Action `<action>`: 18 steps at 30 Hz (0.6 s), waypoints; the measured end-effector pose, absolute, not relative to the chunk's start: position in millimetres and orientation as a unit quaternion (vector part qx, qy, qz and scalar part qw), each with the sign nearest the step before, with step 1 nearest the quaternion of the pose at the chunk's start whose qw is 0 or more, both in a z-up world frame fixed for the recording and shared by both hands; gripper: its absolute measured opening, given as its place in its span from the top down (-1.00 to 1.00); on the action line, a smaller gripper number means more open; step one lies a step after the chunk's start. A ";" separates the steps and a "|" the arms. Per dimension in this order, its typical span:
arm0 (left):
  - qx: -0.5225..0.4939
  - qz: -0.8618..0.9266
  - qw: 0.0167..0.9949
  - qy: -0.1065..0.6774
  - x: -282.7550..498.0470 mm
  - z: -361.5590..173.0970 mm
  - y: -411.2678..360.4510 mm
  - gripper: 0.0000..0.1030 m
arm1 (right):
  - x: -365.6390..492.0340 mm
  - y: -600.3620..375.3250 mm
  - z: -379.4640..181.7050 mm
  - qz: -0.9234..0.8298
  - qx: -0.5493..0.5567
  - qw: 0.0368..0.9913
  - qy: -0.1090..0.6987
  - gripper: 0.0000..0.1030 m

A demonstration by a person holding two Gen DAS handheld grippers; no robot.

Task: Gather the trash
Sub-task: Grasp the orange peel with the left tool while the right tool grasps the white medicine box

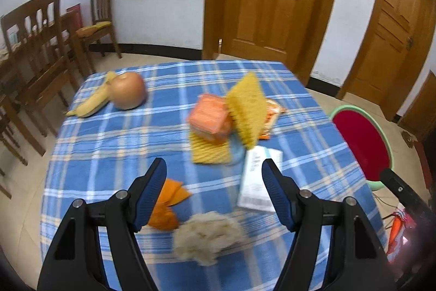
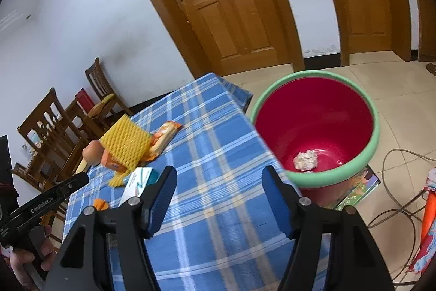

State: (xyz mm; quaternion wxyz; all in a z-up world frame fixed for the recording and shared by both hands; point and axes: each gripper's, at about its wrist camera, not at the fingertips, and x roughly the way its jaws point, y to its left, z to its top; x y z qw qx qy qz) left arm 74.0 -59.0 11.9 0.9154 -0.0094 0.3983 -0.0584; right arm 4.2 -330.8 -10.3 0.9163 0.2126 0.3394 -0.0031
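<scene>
Table (image 1: 109, 143) under a blue plaid cloth takes up most of both views, with the litter spread across its middle and near edge. Beside it on the floor stands the bin (image 2: 377, 132), a red tub with a green rim, and it holds just one thing that I can see: a crumpled paper wad (image 2: 305, 160) lying on its bottom.

On the cloth, from big to small: an apple (image 1: 128, 94) touching a banana (image 1: 91, 102) at the far left, probably not rubbish; a heap of yellow foam netting (image 1: 246, 111) leaning on an orange packet (image 1: 209, 119) with an orange wrapper (image 1: 272, 113) behind; a white carton (image 1: 259, 179) lying flat; a fluffy beige wad (image 1: 208, 236); and orange peel pieces (image 1: 169, 205).

The left gripper (image 1: 215, 195) hangs above the near litter with its jaws wide and nothing between them; the beige wad sits just below and between the blue pads. The right gripper (image 2: 218, 201) is over the table edge next to the bin, jaws also spread and empty.

My guess is the left hand is lining up on that wad. To do it well, come straight down so both pads straddle it, close gently since it will squash, and lift clear of the peel before swinging to the bin
</scene>
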 end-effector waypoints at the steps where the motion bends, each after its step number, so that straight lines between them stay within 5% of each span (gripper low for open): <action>1: -0.012 -0.053 0.915 0.399 72.7 9.8 -52.0 -0.40 | 4.4 -327.3 -10.5 -0.001 0.212 0.916 0.341 -0.34; 18: -0.047 -0.004 0.893 0.448 70.9 -46.0 13.1 -0.40 | 17.5 -276.5 -19.0 0.025 0.175 0.911 0.372 -0.39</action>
